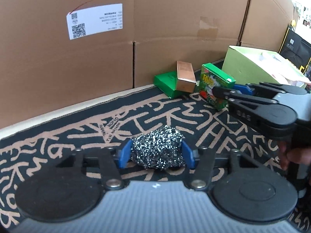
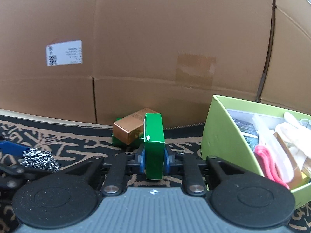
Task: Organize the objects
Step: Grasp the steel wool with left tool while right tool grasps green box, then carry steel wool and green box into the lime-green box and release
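A glittering steel-wire scouring ball (image 1: 158, 148) lies on a matt woven cloth (image 1: 77, 136). Beyond the ball stand a glossy coppery card box (image 1: 185, 76), a smooth green printed carton (image 2: 154, 136) and matt brown corrugated cardboard (image 1: 175, 19).

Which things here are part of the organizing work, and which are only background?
Part of the job:
steel scourer, in left gripper
green carton, in right gripper
copper box
flat green box
lime bin

Background:
cardboard cartons
patterned mat
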`<state>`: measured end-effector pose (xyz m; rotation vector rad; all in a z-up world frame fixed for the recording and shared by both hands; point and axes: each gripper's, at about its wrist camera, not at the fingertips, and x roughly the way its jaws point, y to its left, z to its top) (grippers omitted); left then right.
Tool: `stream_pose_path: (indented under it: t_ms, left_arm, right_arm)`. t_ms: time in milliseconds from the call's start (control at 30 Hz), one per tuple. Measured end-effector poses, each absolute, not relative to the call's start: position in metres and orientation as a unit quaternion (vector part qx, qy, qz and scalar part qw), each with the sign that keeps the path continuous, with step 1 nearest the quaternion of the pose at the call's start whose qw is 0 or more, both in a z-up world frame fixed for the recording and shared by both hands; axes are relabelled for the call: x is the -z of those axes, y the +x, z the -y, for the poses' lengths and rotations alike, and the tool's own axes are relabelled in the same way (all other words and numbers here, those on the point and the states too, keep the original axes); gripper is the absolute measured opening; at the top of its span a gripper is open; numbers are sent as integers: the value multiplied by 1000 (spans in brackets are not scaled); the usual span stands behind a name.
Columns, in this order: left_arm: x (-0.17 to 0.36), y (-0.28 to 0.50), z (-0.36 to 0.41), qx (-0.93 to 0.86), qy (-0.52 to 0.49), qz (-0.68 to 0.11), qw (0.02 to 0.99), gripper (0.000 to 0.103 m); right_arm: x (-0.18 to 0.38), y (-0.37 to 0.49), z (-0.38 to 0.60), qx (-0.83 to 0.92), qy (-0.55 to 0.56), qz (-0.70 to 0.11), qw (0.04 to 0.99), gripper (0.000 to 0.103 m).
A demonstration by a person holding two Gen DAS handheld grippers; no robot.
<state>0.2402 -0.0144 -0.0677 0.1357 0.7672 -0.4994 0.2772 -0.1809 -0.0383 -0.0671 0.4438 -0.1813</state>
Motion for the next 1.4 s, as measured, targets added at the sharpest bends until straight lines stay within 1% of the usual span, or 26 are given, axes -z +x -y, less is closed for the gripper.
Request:
stream_pose_path:
  t_ms: [133, 200, 300, 467, 767, 933, 1100, 1300, 1367, 1400]
  left_arm:
    - [63, 234, 12, 234, 59, -374, 895, 43]
    - [59, 231, 11, 232, 50, -378, 895, 41]
    - [50, 226, 12, 239, 29, -381, 893, 41]
    - [19, 207, 30, 265, 32, -352, 897, 41]
    - [-34, 178, 110, 346, 65, -289, 890, 41]
    - [-49, 180, 164, 374, 66, -282, 881, 41]
    - [-54, 190, 216, 398, 57, -281, 872, 41]
    - [-39, 201, 264, 402, 58, -278, 870, 42]
    - [-32, 208, 273, 389, 61, -279, 876, 44]
    - [-28, 211, 275, 383, 63, -281, 878, 46]
  right_arm:
    - [28, 256, 177, 66, -25, -200, 977, 21]
    - [20, 242, 177, 55, -14, -187, 981, 21]
    - [8, 220, 180, 43, 7, -166, 985, 21]
    - [-12, 181, 194, 45, 34, -125, 991, 21]
    - [-33, 140, 260, 138, 55, -75, 986, 21]
    - [-34, 129, 306, 212, 54, -67, 974, 21]
    - [-32, 128, 344, 280, 25, -68, 957, 21]
    - [-19, 137, 377, 335, -7, -83, 939, 21]
    - [-12, 146, 384, 333, -10, -95, 938, 21]
    - [-8, 151, 385, 322, -9, -106, 941, 21]
